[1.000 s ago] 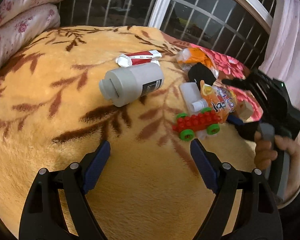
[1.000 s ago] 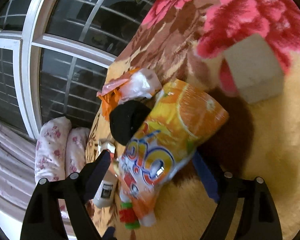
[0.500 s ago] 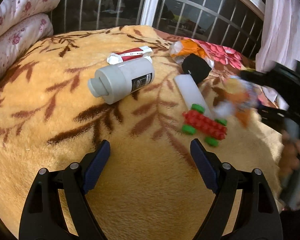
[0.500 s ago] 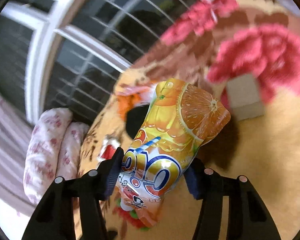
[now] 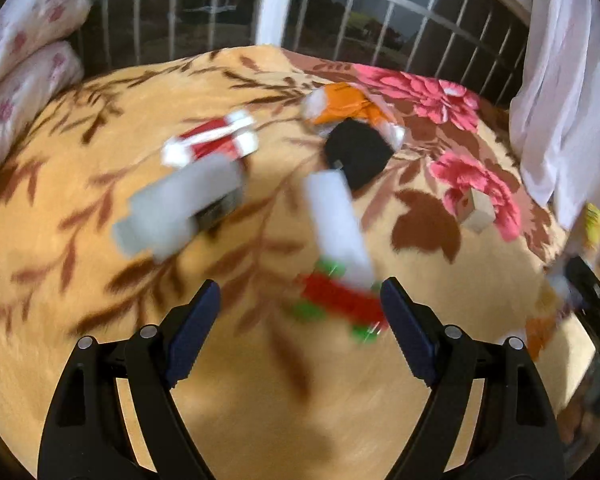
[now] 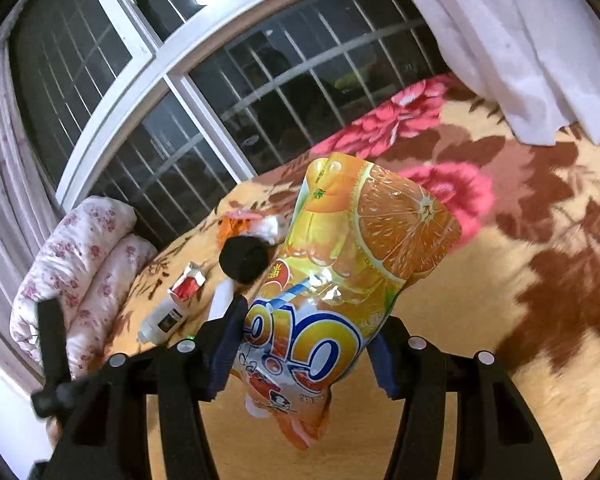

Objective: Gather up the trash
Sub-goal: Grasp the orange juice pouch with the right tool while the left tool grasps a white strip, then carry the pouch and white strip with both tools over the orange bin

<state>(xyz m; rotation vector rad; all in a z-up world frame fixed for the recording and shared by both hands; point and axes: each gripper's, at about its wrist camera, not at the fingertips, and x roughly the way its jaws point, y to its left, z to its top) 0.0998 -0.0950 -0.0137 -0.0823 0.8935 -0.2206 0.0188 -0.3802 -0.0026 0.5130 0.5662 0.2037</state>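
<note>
Since a sec ago my right gripper (image 6: 306, 344) has closed in on the glossy orange-print juice pouch (image 6: 352, 280) and lifted it off the blanket: pouch was lying by the red toy, now it hangs clamped between my dark-blue pads, printed side to the cam, its lower end drooping below the pads. Pouch covers the middle of the right view, so the stuff behind it is only partly seen.

Left view is smeared w/ motion blur. My left gripper (image 5: 300, 328) is empty, jaws spread wide, above the tan fleece blanket w/ brown leaves & pink flowers (image 5: 80, 280). Just ahead of it: red brick toy w/ green wheels (image 5: 340, 300), blurred, touching a white tube-shaped thing (image 5: 336, 220) I can't identify. Further out: grey plastic bottle on its side (image 5: 180, 208), red-and-white crumpled carton (image 5: 212, 142) behind it, black round object (image 5: 358, 152) against an orange-and-white crumpled wrapper (image 5: 348, 106). Small pale block (image 5: 478, 210) sits on a pink flower, apart from the rest.

At the left view's right edge the other tool is a dark blur, cut off; pouch there only an orange smear. Barred window (image 6: 228, 92), white curtain (image 6: 512, 40) & floral rolled bedding (image 6: 80, 264) ring the bed.
</note>
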